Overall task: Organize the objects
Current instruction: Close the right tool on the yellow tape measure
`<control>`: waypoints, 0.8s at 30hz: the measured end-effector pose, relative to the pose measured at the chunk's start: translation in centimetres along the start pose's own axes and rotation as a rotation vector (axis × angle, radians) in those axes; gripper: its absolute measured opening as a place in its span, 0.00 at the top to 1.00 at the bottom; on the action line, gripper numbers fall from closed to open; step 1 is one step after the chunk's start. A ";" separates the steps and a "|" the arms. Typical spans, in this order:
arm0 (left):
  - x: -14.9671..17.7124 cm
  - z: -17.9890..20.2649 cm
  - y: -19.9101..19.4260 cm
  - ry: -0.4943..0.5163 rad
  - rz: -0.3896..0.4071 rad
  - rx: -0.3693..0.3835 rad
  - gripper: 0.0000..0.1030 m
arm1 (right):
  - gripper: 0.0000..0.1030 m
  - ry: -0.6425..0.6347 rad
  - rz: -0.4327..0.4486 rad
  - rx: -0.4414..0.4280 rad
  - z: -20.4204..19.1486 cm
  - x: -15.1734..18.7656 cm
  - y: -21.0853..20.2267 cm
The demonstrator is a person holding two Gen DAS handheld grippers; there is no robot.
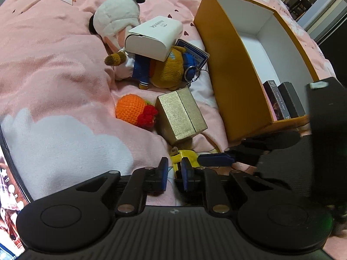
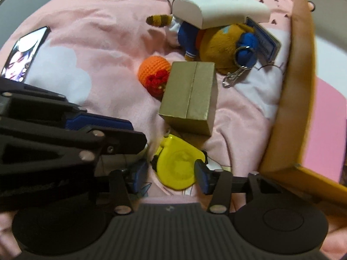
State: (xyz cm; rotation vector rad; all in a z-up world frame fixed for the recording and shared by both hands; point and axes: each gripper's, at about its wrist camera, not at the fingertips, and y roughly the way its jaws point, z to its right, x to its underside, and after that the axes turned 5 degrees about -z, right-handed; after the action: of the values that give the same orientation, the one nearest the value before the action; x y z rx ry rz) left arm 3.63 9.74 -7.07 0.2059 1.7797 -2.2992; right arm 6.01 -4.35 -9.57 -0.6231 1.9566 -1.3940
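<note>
The left claw [image 1: 174,171] is sitting closed beside the yellow toy [image 2: 176,165] on the pink blanket [image 1: 54,86], while the right claw [image 2: 171,176] is standing apart around that toy, pads not pressing, near the gold box [image 2: 189,96] and the orange bin [image 1: 225,86].

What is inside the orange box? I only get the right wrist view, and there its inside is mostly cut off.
Observer: In the left wrist view the orange box is mostly bare inside, with a few slim dark cases standing on edge at its near end.
Operator: And the other gripper beside mine, is it open?
Observer: No. The left gripper is shut, with the yellow plastic item just past its tips.
</note>
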 end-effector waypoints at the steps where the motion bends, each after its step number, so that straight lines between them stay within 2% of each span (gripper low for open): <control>1: 0.0 0.0 0.1 -0.003 -0.002 -0.001 0.81 | 0.46 -0.014 -0.002 0.007 -0.2 -0.2 0.4; 5: 0.0 0.1 0.1 -0.004 -0.005 -0.008 0.81 | 0.45 -0.038 0.000 0.024 -0.5 -0.4 0.9; 9: 0.1 0.1 0.0 -0.004 0.002 -0.011 0.81 | 0.47 0.015 0.004 0.039 0.2 -0.1 0.7; 13: 0.0 0.1 -0.3 -0.008 0.012 -0.002 0.81 | 0.70 0.030 0.042 0.036 0.5 0.9 -1.4; 16: 0.0 0.4 -0.5 0.001 0.019 -0.003 0.81 | 0.77 0.050 0.062 0.055 0.8 1.6 -2.7; 19: -0.1 0.8 -0.6 0.013 0.029 0.002 0.81 | 0.80 0.076 0.075 0.073 1.4 2.0 -3.2; 21: -0.1 1.1 -0.5 0.017 0.027 -0.008 0.81 | 0.79 0.093 0.061 0.054 2.3 1.8 -2.9; 24: -0.1 1.3 -0.4 0.025 0.029 -0.020 0.81 | 0.78 0.081 0.041 0.072 1.5 1.9 -2.0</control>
State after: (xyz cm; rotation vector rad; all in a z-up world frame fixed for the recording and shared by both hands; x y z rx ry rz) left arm 3.65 8.61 -6.36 0.2568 1.7995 -2.2673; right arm 5.82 -7.24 -8.48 -0.4978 1.9611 -1.4782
